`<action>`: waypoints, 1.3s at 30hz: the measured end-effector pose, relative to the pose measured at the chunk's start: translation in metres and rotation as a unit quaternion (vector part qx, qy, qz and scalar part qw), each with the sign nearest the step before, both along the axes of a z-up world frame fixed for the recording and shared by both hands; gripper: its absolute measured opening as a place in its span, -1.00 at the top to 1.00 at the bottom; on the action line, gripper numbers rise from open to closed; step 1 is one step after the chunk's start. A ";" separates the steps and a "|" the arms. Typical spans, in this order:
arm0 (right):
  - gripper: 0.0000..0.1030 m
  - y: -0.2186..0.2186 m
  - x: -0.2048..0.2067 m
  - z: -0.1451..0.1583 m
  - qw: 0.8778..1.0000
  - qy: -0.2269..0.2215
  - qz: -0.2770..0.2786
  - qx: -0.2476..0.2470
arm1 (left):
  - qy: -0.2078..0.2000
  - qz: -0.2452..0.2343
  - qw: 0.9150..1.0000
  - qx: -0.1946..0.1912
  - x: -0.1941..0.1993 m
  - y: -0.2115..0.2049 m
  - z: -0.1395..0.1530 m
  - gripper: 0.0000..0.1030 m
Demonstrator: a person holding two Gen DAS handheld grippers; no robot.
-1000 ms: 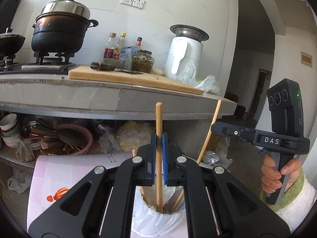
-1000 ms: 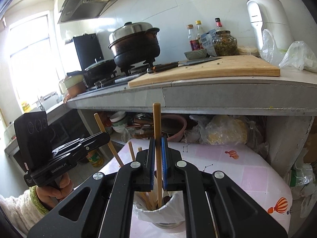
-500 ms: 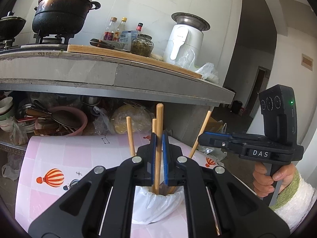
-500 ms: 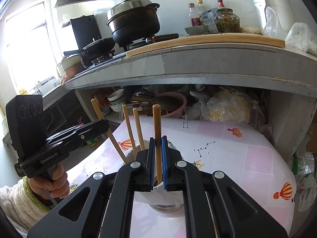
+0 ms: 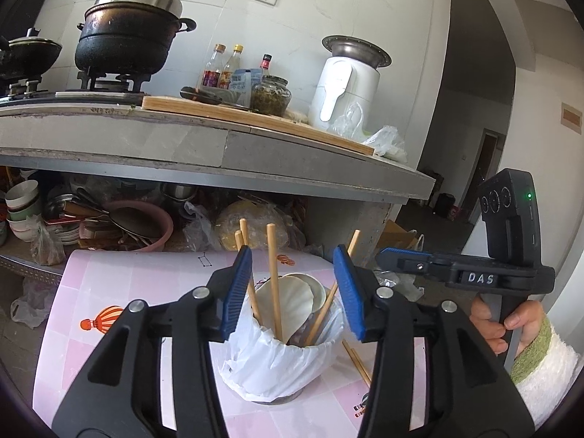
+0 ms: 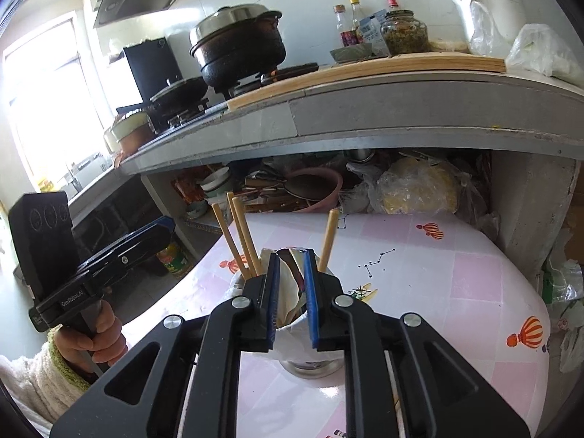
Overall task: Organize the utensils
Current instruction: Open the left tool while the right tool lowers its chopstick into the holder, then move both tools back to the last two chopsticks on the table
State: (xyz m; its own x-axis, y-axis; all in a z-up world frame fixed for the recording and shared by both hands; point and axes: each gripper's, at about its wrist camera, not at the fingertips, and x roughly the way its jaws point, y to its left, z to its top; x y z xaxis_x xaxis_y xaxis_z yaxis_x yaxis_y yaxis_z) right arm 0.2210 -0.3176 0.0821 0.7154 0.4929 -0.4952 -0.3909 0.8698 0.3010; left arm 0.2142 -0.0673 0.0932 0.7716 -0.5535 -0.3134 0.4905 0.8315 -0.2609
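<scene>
A metal cup (image 5: 281, 361) lined with a white plastic bag stands on the pink balloon-print table (image 5: 109, 292). It holds several wooden chopsticks and a white spoon (image 5: 292, 299). My left gripper (image 5: 294, 292) hangs just above the cup. Its jaws are opening wide, and a chopstick (image 5: 272, 273) stands loose between them, untouched. My right gripper (image 6: 292, 292) is over the same cup (image 6: 310, 361), its jaws opening a little with nothing pressed between them. A chopstick (image 6: 326, 241) leans just right of its pads. Each gripper shows in the other's view, the right gripper (image 5: 387, 255) and the left gripper (image 6: 160, 228).
One chopstick (image 5: 356, 361) lies on the table beside the cup. The concrete counter (image 5: 219, 142) overhangs the table's far edge and carries a chopping board, pot, bottles, a jar and a white appliance. Bowls and a pink basin (image 5: 146, 226) crowd the shelf beneath.
Both grippers sank toward the cup. The left jaws let go of their chopstick and spread wide. The right jaws parted slightly, and their chopstick now stands free in the cup.
</scene>
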 end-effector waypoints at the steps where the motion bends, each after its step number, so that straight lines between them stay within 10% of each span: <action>1: 0.73 -0.006 -0.006 0.002 1.000 -0.003 -0.004 0.008 | -0.003 0.001 1.000 0.000 -0.005 0.002 0.001 0.11; 9: 0.73 -0.058 -0.060 -0.012 0.998 0.006 -0.059 0.026 | -0.010 -0.027 0.999 0.013 -0.054 0.004 -0.006 0.03; 22: 0.75 -0.067 -0.049 -0.181 0.968 0.223 -0.114 -0.010 | 0.153 -0.078 0.984 0.051 -0.070 -0.042 -0.119 0.03; 39: 0.90 -0.063 -0.042 -0.202 0.964 0.234 -0.123 -0.033 | 0.226 -0.072 0.971 0.034 -0.056 -0.049 -0.154 0.04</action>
State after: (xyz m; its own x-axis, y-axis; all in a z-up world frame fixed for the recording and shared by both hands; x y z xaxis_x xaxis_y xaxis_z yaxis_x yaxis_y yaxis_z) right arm 0.1791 -0.3811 -0.1195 0.4966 0.2945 -0.8165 -0.0058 0.9418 0.3362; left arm 0.1585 -0.1163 -0.0607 0.4631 -0.6109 -0.6421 0.4503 0.7862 -0.4232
